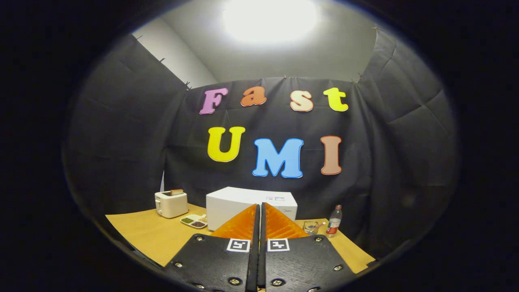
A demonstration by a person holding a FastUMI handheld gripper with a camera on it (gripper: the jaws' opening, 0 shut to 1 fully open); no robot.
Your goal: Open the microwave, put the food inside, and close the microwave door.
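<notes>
While the gripper (259, 206) is hanging well back from the table (150, 235), its two fingers are pressed together with just a thin slit between them, clamping nothing. The microwave (243, 202) is sitting straight ahead, beyond the fingertips, with its door facing the near side; the tips are covering the middle of its front. Its long axis is running left to right across the table, at right angles to the line of the fingers. The door looks closed, though the handle side cannot be told, since the fingers are hiding much of the front.

The food is most likely the tray (194, 221), lying on the table just left of the microwave's near left corner, so left of the fingers and a bit nearer than the microwave's front. A toaster (171, 204) is standing farther left, with a slice poking out of the top. To the right of the microwave a glass (310, 227) and a bottle (334, 221) are standing close together, well apart from the tray.

Judgement: nothing of the task is done yet. The coming move is probably a straight push forward toward the microwave front, with the fingers parting first to catch the door edge. The tray comes after, needing a shift left.
</notes>
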